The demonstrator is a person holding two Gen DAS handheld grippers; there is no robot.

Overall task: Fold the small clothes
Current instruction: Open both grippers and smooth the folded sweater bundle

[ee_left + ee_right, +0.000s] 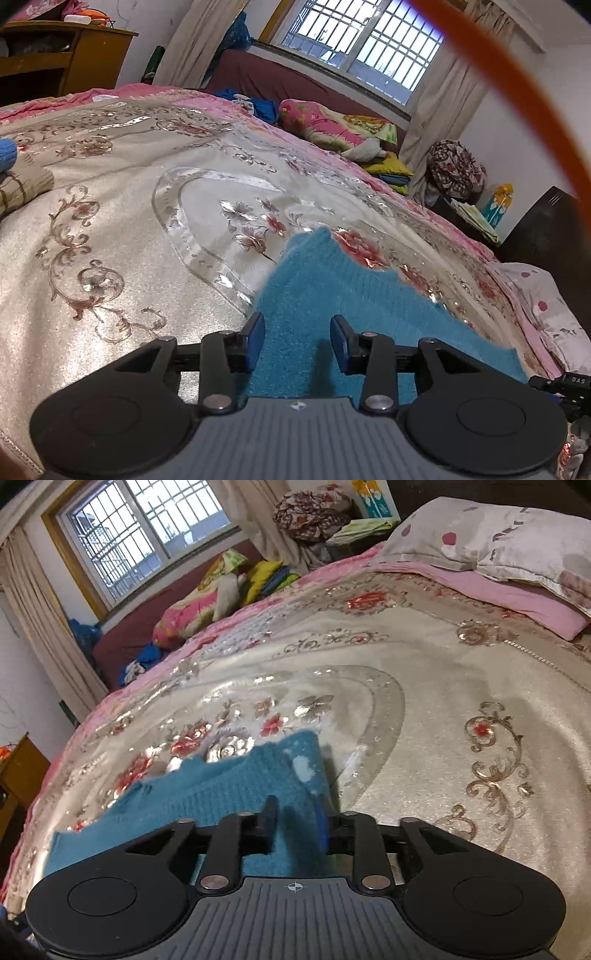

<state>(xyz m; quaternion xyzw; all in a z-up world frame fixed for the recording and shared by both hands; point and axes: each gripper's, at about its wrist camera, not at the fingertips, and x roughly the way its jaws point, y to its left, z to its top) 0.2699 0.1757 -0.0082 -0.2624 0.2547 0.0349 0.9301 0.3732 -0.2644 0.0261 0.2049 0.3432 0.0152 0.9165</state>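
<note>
Blue knit garment [314, 302] on the floral bedspread [122, 229].
Left gripper [297, 341] and right gripper [297, 821] both hang spread over the garment's near edge, pinching nothing.

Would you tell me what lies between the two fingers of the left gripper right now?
In the left wrist view, the teal knitted garment lies in the gap of the open left gripper, spread on the floral bedspread; nothing else sits there.
</note>
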